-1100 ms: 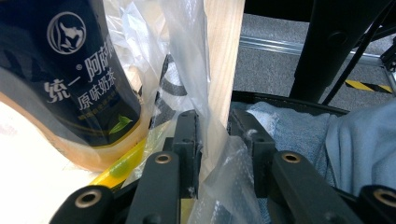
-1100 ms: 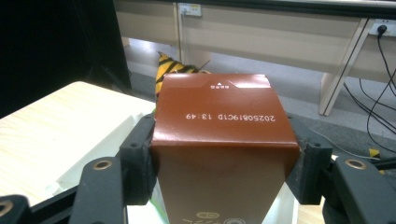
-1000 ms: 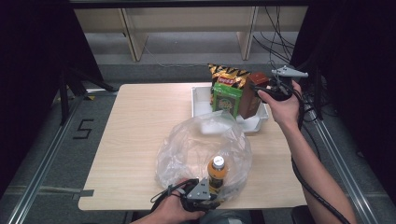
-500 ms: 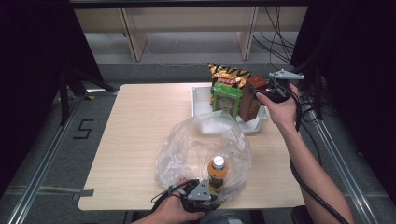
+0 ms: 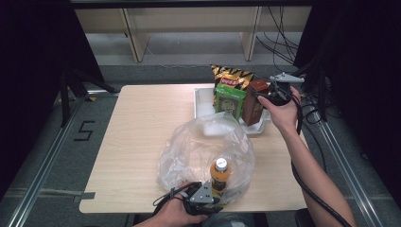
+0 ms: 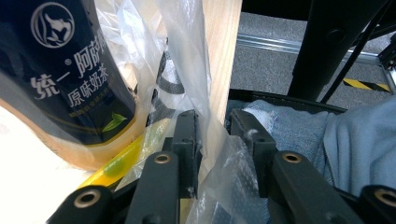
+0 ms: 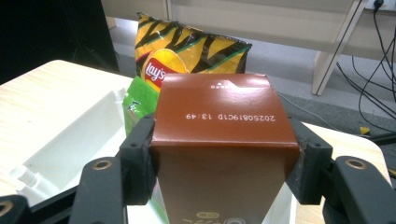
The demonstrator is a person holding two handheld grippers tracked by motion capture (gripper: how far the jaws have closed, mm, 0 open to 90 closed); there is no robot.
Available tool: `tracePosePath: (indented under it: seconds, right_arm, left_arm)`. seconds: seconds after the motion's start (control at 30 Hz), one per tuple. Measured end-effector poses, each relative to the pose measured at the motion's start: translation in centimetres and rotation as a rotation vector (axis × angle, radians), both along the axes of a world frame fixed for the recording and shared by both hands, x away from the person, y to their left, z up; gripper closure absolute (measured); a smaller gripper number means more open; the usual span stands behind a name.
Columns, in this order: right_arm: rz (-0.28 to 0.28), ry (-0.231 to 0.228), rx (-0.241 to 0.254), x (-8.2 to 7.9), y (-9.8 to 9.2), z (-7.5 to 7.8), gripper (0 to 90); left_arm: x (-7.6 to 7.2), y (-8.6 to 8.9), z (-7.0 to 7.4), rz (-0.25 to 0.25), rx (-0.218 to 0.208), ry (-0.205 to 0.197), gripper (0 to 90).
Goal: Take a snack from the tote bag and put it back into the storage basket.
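Observation:
A clear plastic bag [image 5: 189,142] lies open at the table's front middle, with an orange drink bottle [image 5: 219,172] standing inside it. My left gripper [image 5: 215,197] is at the table's front edge, shut on bunched film of the bag [image 6: 219,163]; the bottle's dark label [image 6: 70,70] is close on its left. At the back right, my right gripper [image 5: 259,97] is shut on a brown carton [image 5: 252,111] that stands in a white tray [image 5: 203,97]. In the right gripper view the carton's top [image 7: 219,107] sits squarely between both pads.
A striped chips bag [image 5: 231,75] and a green box [image 5: 229,99] stand in the tray beside the carton. The bare wooden table top [image 5: 142,123] stretches left of the bag. Cables [image 5: 302,123] trail past the table's right edge. Shelving legs stand behind the table.
The right hand with the carton has shifted only slightly. The left hand, the bag and the bottle have kept still.

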State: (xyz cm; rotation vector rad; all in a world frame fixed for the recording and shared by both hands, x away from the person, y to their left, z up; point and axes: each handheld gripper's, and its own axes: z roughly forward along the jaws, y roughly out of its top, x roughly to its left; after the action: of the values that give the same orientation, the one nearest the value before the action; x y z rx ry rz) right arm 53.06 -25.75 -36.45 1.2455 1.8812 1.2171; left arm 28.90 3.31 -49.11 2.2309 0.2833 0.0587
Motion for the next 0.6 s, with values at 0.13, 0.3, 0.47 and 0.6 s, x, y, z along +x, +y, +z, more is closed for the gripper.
tracePosePath:
  seconds: [0.13,0.3,0.47,0.6]
  right_arm:
    - [0.001,0.000,-0.008,0.2,-0.1,-0.2,38.8]
    - [0.007,-0.004,-0.015,0.4,-0.1,-0.4,38.8]
    - [-0.013,0.019,0.001,0.3,0.2,-0.9,38.8]
    - [-0.020,0.044,0.004,0.3,0.3,-1.0,38.7]
  left_arm:
    - [-0.1,0.0,0.0,0.004,-0.007,0.000,71.0]
    - [0.0,0.0,0.0,-0.001,0.000,0.000,71.0]
    - [0.0,0.0,0.0,-0.001,0.001,0.001,70.9]
    - [0.0,0.0,0.0,-0.002,0.001,0.000,70.9]
